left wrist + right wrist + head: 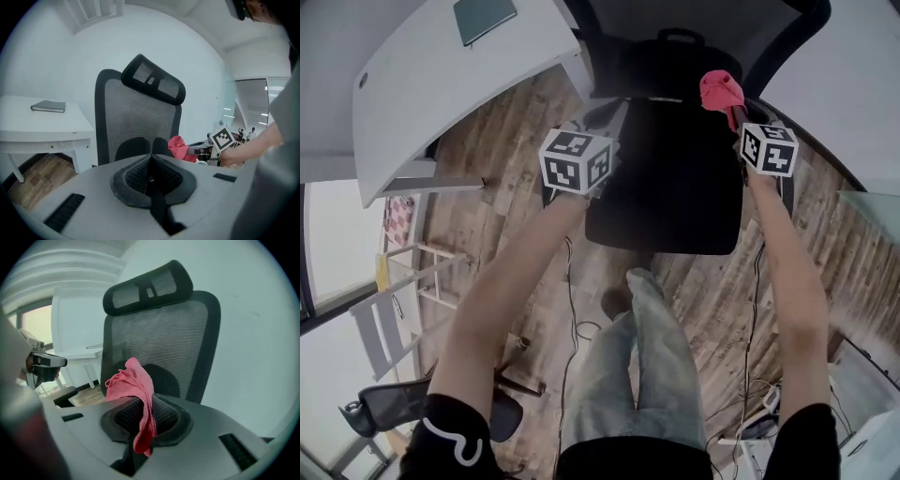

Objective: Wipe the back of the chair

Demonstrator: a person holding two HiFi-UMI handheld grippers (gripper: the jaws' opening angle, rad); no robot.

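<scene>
A black office chair stands in front of me, its mesh back [136, 122] and headrest [154, 84] upright. In the right gripper view the mesh back [159, 338] fills the middle. My right gripper [143, 397] is shut on a pink cloth [131, 380], which bunches above the jaws and hangs down between them, a little short of the mesh. From above, the cloth [722, 91] sits over the chair's right side, ahead of the right gripper [741, 117]. My left gripper [151, 154] is shut on nothing and is held before the chair's left side [577, 161].
A white desk [459, 84] with a dark notebook [483, 17] stands left of the chair, close to its back [42, 124]. A white folding rack [403, 300], another black chair [394, 403] and cables [572, 319] lie on the wooden floor behind.
</scene>
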